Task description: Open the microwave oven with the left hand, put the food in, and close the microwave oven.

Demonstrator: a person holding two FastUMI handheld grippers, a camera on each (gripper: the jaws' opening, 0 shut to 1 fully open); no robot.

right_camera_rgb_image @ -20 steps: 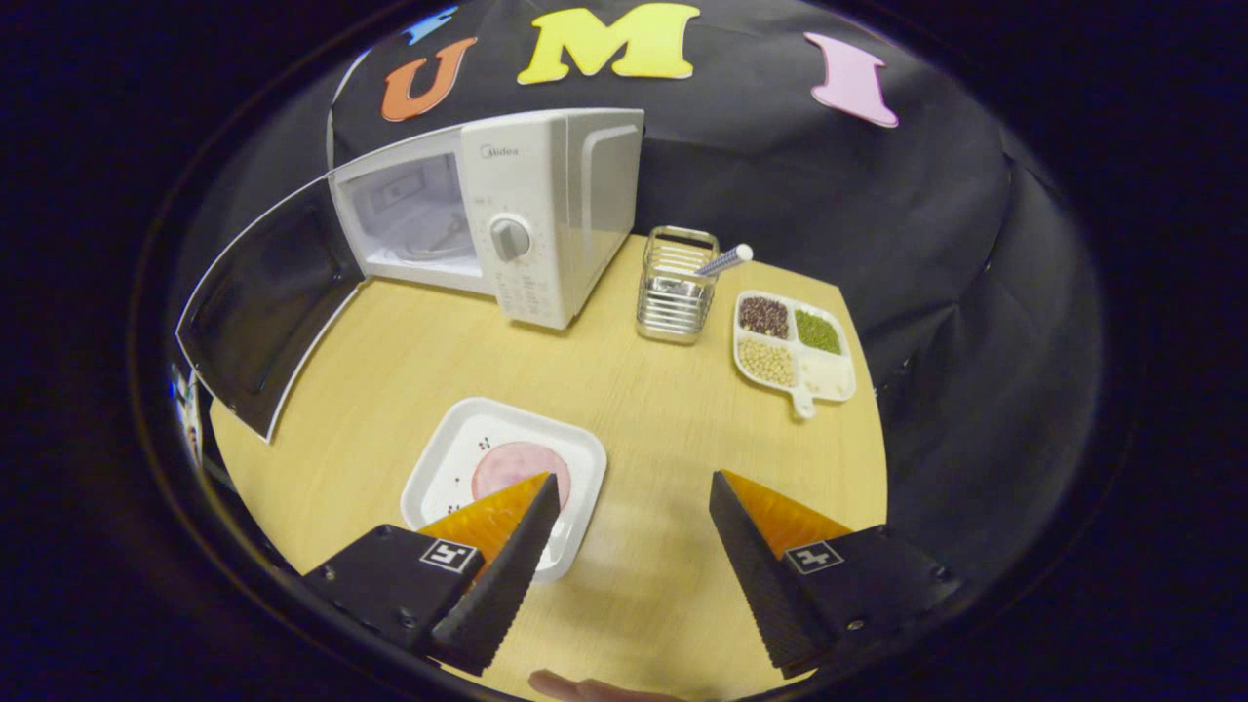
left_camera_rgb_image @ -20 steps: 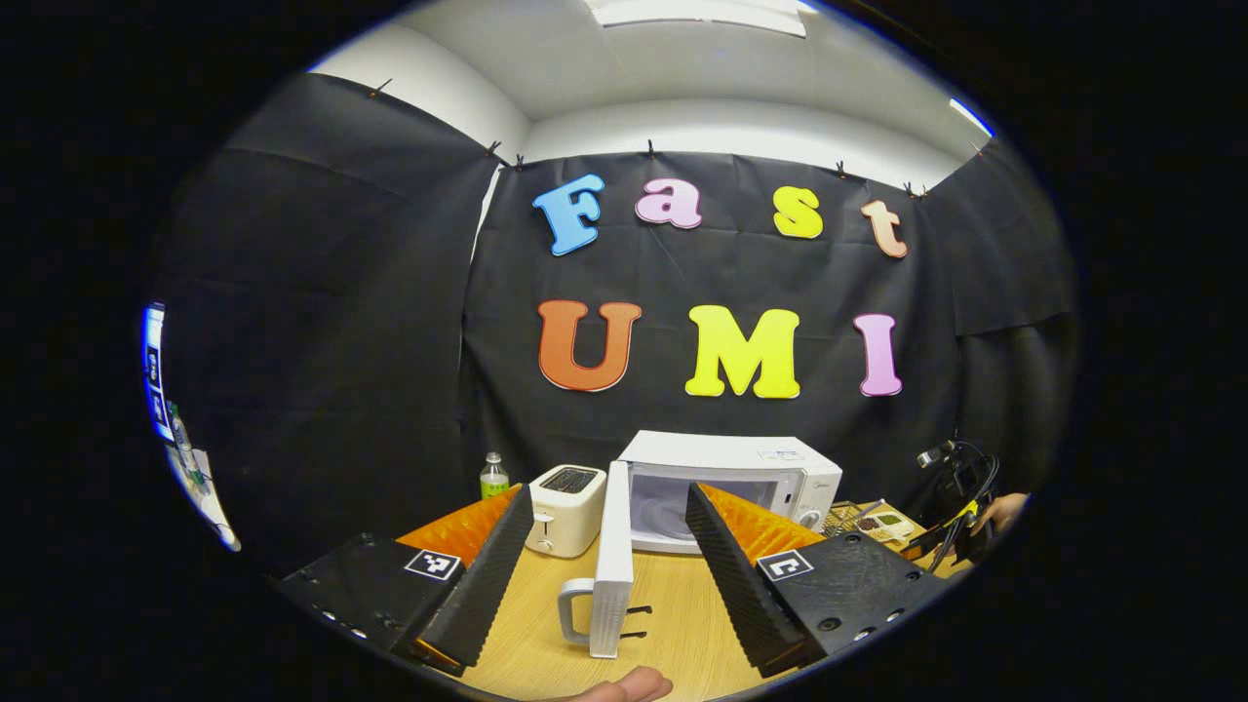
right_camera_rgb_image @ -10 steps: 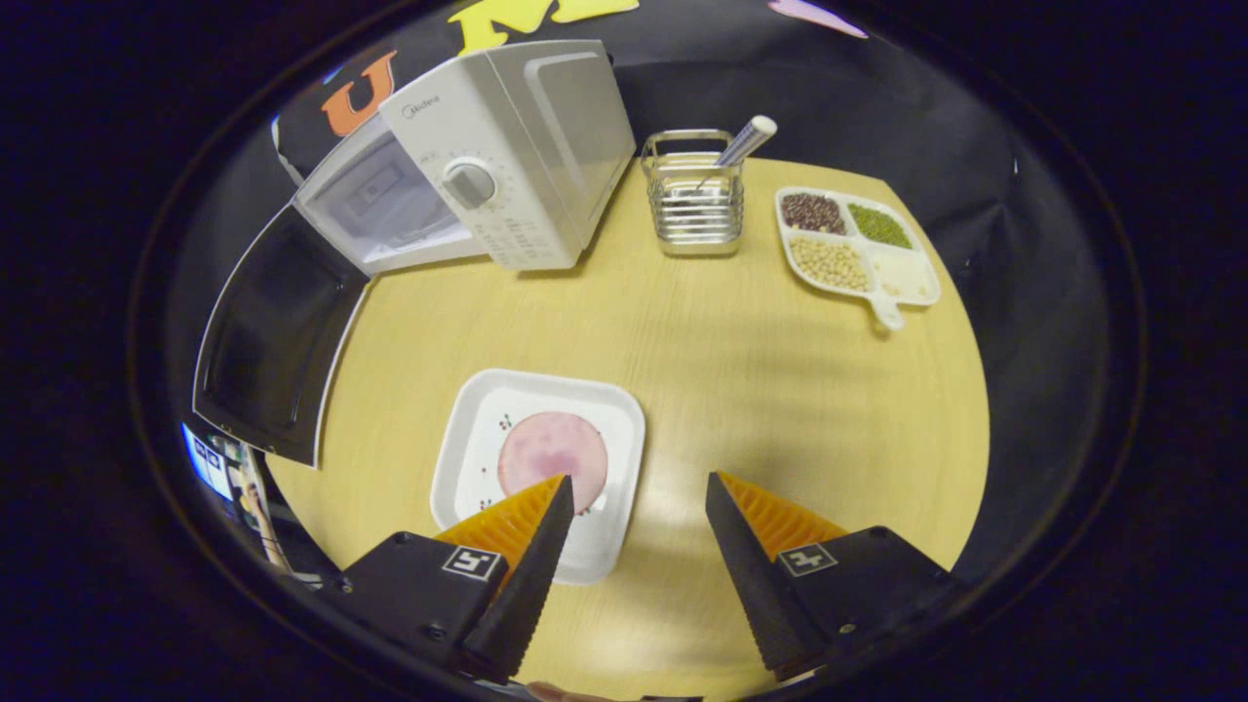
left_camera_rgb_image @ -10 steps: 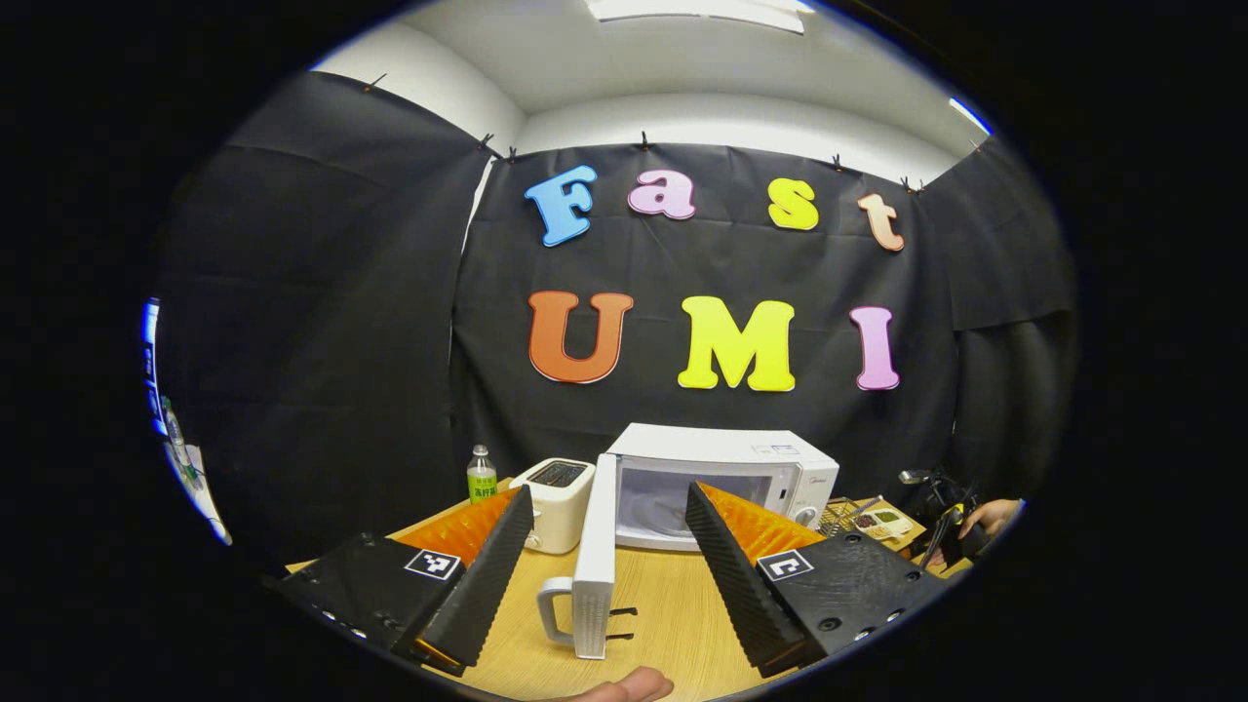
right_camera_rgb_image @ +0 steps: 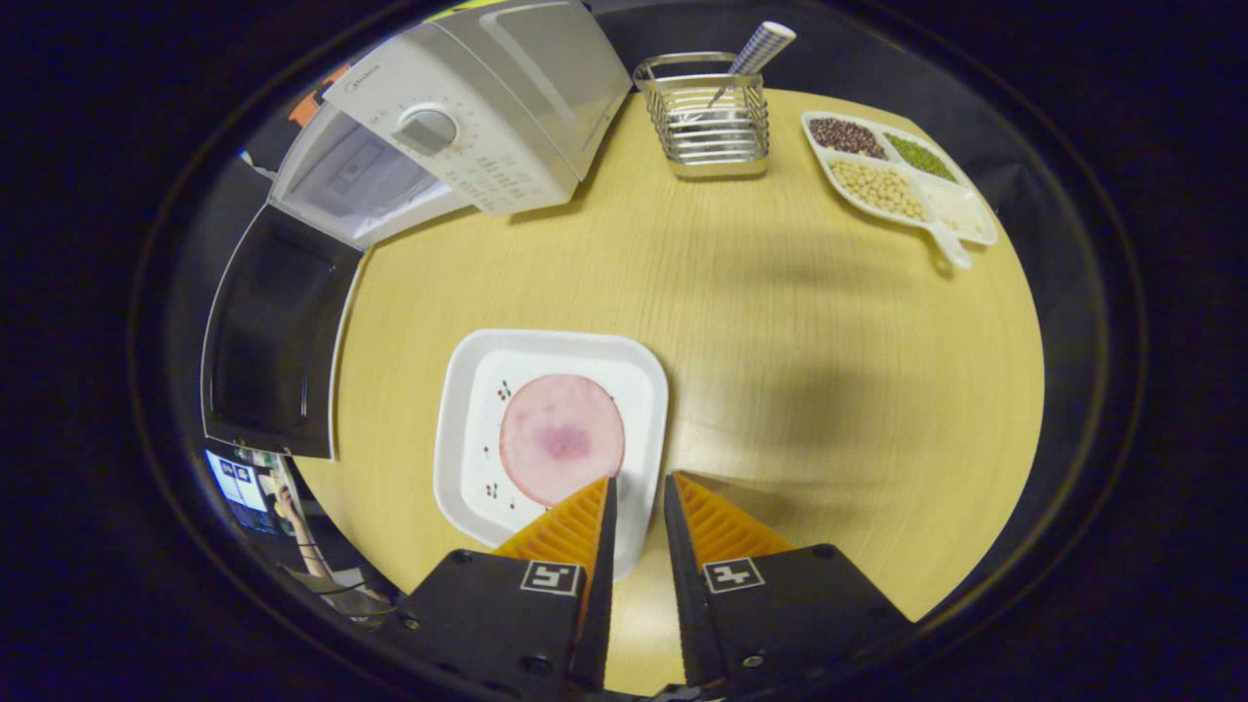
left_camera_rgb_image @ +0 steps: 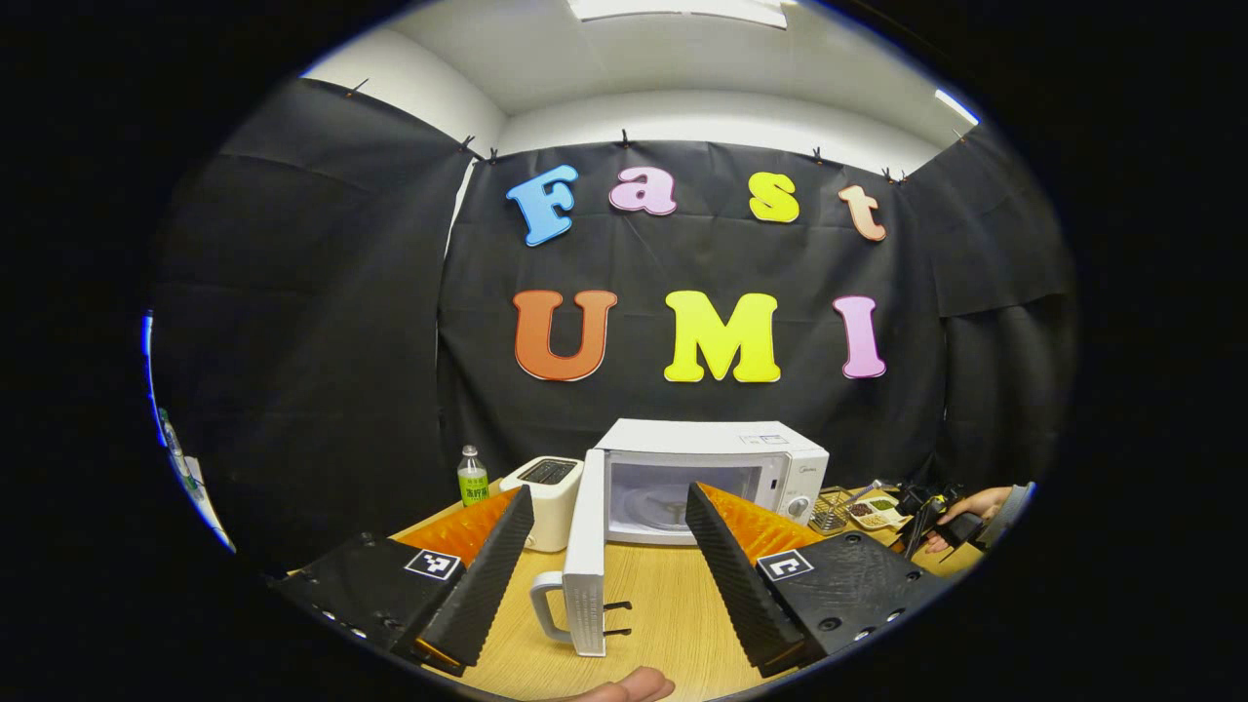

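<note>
The white microwave [left_camera_rgb_image: 712, 468] stands open, its door [left_camera_rgb_image: 587, 551] swung out toward me edge-on with the handle [left_camera_rgb_image: 544, 597] on its left. My left gripper [left_camera_rgb_image: 609, 490] hangs open in front of the door, touching nothing. In the right gripper view the microwave [right_camera_rgb_image: 458, 127] lies at the top left with its dark door [right_camera_rgb_image: 268, 331] open. A white square plate [right_camera_rgb_image: 468, 390] carrying a pink round slice of ham [right_camera_rgb_image: 562, 439] sits on the table. My right gripper [right_camera_rgb_image: 637, 481] is narrowed over the plate's right rim, one finger above the plate and one outside it.
A white toaster [left_camera_rgb_image: 546, 492] and a green-labelled bottle [left_camera_rgb_image: 473, 478] stand left of the microwave. A wire cutlery holder [right_camera_rgb_image: 707, 122] and a divided dish of beans [right_camera_rgb_image: 897, 175] sit at the far right of the wooden table [right_camera_rgb_image: 829, 341]. A hand [left_camera_rgb_image: 975, 505] shows at the right.
My right gripper came down over the plate and its fingers went from wide open to nearly together on the right rim. The left gripper drew back slightly and stayed open.
</note>
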